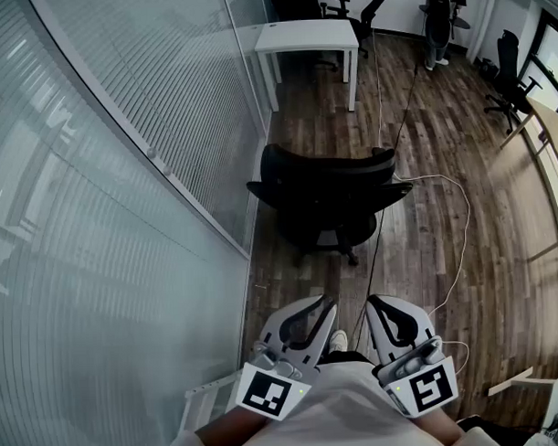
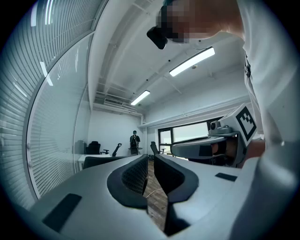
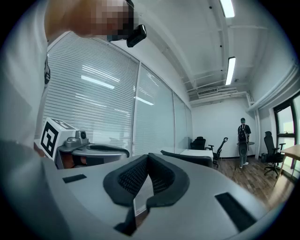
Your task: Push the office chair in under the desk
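my left gripper (image 1: pixel 324 305) level at my waist, jaws a sliver apart, empty, my right gripper (image 1: pixel 375 304) clenched on nothing, black office chair (image 1: pixel 328 193) ahead, well short of the white desk (image 1: pixel 307 35)

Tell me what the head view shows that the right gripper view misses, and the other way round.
Head view only: the wheels under the office chair, and the white cable trailing over the wood floor beside it. Right gripper view only: the ceiling lights, and the right tool with its jaws closed on nothing. Both: the office chair, the white desk, the glass wall and a person standing at the far end.
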### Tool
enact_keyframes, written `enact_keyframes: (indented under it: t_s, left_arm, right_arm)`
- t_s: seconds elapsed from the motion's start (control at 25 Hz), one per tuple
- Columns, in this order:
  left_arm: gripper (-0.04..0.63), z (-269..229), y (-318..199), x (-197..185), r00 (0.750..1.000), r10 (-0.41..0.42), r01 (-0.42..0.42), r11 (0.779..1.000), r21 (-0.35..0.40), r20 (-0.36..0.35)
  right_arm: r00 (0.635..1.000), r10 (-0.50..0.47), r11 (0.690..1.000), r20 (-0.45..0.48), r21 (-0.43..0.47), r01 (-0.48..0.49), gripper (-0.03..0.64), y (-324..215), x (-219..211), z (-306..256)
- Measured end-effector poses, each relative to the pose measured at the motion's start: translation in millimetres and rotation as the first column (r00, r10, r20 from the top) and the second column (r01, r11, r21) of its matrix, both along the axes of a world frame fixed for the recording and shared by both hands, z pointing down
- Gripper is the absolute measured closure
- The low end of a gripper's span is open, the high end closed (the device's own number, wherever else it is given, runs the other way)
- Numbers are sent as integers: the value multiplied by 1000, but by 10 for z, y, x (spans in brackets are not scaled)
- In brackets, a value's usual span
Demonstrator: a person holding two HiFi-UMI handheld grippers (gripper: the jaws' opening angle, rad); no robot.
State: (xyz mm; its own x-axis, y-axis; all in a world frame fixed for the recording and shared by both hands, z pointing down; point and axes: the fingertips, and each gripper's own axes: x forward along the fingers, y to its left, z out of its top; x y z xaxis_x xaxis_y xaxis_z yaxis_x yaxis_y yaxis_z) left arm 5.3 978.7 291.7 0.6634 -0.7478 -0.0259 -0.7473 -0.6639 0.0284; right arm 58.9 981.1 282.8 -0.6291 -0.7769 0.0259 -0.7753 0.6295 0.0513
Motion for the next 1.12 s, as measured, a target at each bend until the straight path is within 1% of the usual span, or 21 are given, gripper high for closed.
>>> enact_keyframes:
  t_s: [0.2, 0.4, 0.56, 0.76, 0.92, 1.04, 1.12]
  left_arm:
    - [531, 14, -6, 7, 1000, 4, -4, 1000, -1, 5]
    - [531, 99, -48, 72, 1000, 5, -5, 1000, 4, 10]
    - [531, 71, -99, 122, 1000, 2, -2, 1000, -3, 15]
    - [531, 94, -161, 287, 1000, -1, 1, 1000, -8, 22]
    - [531, 119, -201, 473, 1000, 2, -2, 1000, -18, 31]
    - [531, 91, -249, 624, 1000, -3, 4, 1000, -19, 30]
    - [531, 152, -271, 653, 998, 1, 0, 1000, -19, 62]
  right_arm:
    - [1000, 3, 1000, 3, 5, -3, 588, -10, 14, 10]
    - [998, 7, 1000, 57, -9, -6, 586, -71, 90, 84]
    - [998, 8, 1000, 59, -7, -8, 586, -136, 160, 45]
    - [997, 2, 1000, 77, -5, -1, 586, -204, 303, 39]
    - [997, -4, 1000, 76, 0, 4, 586, -259, 453, 42]
    - [997, -16, 1000, 69, -12, 17, 586, -308, 585, 61]
    - [998, -22, 999, 60, -21, 24, 586, -346, 619, 138]
